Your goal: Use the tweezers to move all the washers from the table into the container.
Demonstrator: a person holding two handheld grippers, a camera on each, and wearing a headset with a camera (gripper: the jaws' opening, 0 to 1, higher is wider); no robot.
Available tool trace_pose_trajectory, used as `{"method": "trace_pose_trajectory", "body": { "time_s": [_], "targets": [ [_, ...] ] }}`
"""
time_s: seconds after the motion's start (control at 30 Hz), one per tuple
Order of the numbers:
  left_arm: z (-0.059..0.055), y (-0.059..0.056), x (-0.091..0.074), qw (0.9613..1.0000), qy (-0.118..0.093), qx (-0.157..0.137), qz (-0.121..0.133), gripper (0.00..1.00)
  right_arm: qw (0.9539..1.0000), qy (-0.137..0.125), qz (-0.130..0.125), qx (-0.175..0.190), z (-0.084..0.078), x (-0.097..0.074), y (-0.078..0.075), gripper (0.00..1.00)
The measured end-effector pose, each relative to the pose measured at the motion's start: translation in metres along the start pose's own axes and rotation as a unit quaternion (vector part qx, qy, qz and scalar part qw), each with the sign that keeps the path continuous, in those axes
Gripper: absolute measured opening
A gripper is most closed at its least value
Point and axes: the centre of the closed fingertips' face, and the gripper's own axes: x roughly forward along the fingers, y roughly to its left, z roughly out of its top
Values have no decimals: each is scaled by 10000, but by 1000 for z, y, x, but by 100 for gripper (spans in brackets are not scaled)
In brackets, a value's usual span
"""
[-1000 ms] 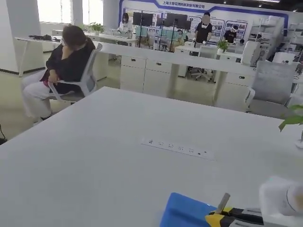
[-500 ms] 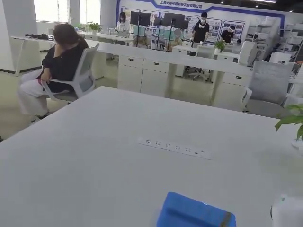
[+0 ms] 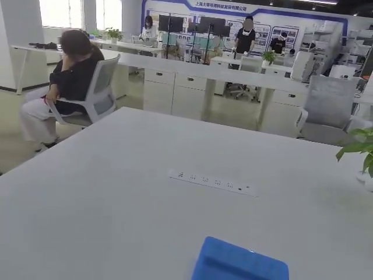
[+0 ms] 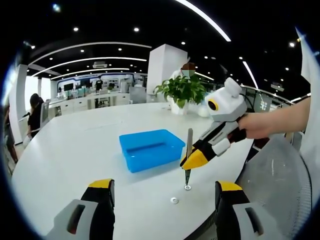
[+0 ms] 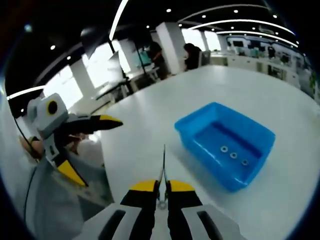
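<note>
Left gripper view: the right gripper, squeezed shut on thin metal tweezers, has dipped since a second ago, tip at a small silver washer on the white table. The left gripper gapes empty (three washers already lie in the blue plastic tub). A pick-up looks next.

The container was a shallow, rectangular, open-topped tray of blue plastic. It sat flat on the white counter at the middle of the left gripper view, and its far part showed at the bottom edge of the head view. In the right gripper view three small metal washers lay in a diagonal row on its floor. Two more lay on the counter below and right of the container in the left gripper view: one directly under the tweezers' tip, the other near it, lower left. The tweezers, thin and metal, were pinched in the claw of the right gripper, tip pointing down. Whether the tip touched the washer could not be told.
</note>
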Motion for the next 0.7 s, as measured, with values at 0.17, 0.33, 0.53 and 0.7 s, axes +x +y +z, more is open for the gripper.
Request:
{"method": "trace_pose_trajectory", "body": {
  "time_s": [0.17,0.33,0.53,0.7],
  "targets": [
    [0,0,0,10000,20,13,-2,84,10000,67,66,23,-4,4,3,5],
    [0,0,0,10000,31,13,5,84,9998,148,79,-63,-7,5,5,5],
    [-1,0,0,10000,48,21,-9,84,9975,273,86,-647,-10,3,13,5],
    [-1,-1,1,10000,58,18,-15,84,9886,394,93,-1452,-14,7,27,6]
  ]
}}
